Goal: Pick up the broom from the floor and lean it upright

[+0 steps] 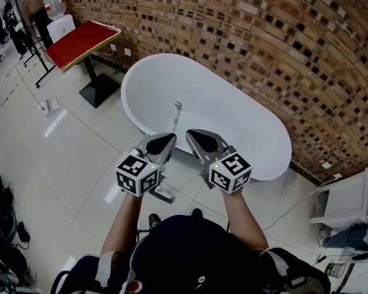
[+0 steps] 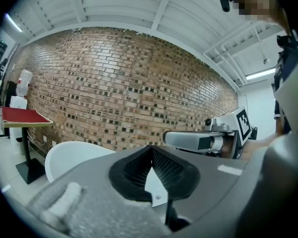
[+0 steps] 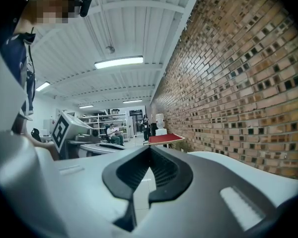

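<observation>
Head view shows the broom [image 1: 176,113] upright, brush head on the floor [image 1: 80,158] and handle leaning against the white bathtub [image 1: 233,115], so the task appears complete; the left gripper [image 1: 165,141] and right gripper [image 1: 196,137] both have their jaws closed on nothing.

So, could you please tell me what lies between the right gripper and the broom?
Only floor and the edge of the tub, in the head view; the broom stands by the left gripper.
</observation>
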Demonstrator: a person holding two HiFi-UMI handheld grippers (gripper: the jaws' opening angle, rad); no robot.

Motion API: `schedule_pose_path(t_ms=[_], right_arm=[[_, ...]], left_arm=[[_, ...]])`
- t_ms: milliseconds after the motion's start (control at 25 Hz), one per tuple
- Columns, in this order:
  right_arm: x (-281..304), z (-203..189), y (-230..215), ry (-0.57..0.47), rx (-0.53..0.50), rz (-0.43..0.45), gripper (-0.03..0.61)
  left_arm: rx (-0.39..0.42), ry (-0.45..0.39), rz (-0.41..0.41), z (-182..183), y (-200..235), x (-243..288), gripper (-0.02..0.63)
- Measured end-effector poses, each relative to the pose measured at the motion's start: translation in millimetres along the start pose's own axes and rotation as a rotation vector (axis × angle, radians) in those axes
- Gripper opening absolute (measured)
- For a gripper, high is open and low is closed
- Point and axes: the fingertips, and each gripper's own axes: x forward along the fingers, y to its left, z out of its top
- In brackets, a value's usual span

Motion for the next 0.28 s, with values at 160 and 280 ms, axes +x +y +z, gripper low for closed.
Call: schedule_pose_path(t_ms=[160, 280], right_arm=[[1.7, 1.0, -0.1, 0.001, 0.000, -0.002, 0.006], [3.3, 2.4, 0.3, -0.002, 0.007, -0.004, 0.006]], left_arm=[[-0.001, 0.007, -0.007, -1.4, 0.1, -0.5, 0.002], [-0.001, 0.011, -0.012, -1.1, 0.4, -1.7, 0.001]])
